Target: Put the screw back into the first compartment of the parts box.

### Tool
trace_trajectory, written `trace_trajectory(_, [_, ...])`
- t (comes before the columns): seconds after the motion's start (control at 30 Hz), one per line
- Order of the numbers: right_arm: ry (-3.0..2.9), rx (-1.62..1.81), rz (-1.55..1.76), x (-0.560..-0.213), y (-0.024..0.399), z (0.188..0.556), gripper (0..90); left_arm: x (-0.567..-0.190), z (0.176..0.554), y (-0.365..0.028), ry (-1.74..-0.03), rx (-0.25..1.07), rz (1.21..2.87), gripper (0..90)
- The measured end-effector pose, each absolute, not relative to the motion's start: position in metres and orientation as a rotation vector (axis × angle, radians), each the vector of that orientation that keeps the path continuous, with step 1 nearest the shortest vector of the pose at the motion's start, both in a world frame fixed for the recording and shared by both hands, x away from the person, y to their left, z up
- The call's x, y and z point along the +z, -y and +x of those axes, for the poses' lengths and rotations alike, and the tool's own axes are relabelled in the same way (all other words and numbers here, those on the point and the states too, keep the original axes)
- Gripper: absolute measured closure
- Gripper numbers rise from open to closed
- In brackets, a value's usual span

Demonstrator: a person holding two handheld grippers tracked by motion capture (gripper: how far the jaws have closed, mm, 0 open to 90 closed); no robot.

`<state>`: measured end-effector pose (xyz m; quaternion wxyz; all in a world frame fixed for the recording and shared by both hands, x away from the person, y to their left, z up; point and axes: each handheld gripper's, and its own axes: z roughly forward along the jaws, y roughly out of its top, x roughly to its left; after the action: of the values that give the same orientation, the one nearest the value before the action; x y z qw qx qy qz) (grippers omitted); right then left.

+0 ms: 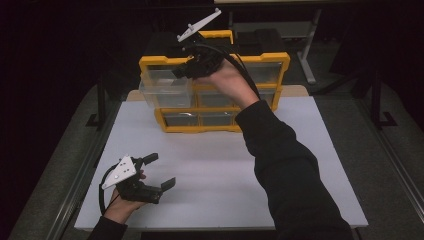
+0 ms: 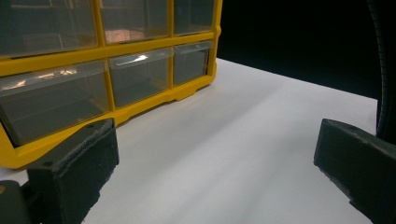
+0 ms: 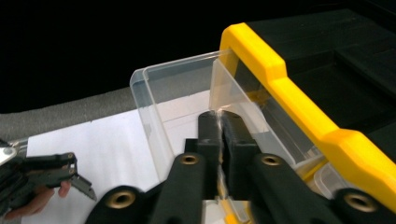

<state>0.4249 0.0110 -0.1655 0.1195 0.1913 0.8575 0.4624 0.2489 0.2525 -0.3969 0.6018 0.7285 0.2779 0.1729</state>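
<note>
The room behind was dark, and the white table [image 1: 215, 170] carried a yellow-framed organiser [image 1: 214, 90] of clear drawers near its far edge. My right tongs [image 1: 181, 71] were up at its top row, on the upper left drawer [image 1: 165, 90] — a clear plastic one, pulled partway out of the frame so that it hung out over the table at the organiser's left front corner. In the right gripper view the two black jaws stood close together, with the drawer's thin clear side wall [image 3: 224, 100] running down between them; no earlier picture let me compare, and I could not tell for certain whether the pads pressed on the plastic or merely flanked it. My right forearm, in a dark sleeve [image 1: 290, 165], reached diagonally across the table to get there.

My left tongs [image 1: 162, 171] rested low near the table's front left corner, well apart from the organiser — spread wide, with nothing but bare white surface between the jaws. In the left gripper view the lower drawers [image 2: 140, 77] sat shut in their yellow frame.
</note>
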Motion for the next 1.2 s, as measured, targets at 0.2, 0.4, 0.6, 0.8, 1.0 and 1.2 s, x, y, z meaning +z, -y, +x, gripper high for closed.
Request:
trace_trajectory(0.2, [-2.522,1.371,0.54,-0.166,-0.01,0.422,80.4,-0.396,0.249,-0.25,-0.637,0.397,1.69,0.0])
trace_trajectory(0.4, [-2.565,1.449,0.457,-0.169,-0.01,0.41,89.9,-0.397,0.249,-0.251,-0.639,0.398,1.694,0.0])
trace_trajectory(0.6, [-2.602,1.44,0.377,-0.177,-0.018,0.4,89.9,-0.398,0.249,-0.251,-0.619,0.41,1.708,0.0])
trace_trajectory(0.8, [-2.626,1.399,0.321,-0.183,-0.027,0.396,89.9,-0.398,0.249,-0.251,-0.618,0.407,1.706,0.0])
trace_trajectory(1.0, [-2.644,1.386,0.337,-0.189,-0.03,0.397,89.9,-0.399,0.249,-0.251,-0.632,0.399,1.7,0.0])
trace_trajectory(1.2, [-2.64,1.375,0.336,-0.191,-0.028,0.4,90.0,-0.399,0.249,-0.251,-0.632,0.397,1.696,0.0])
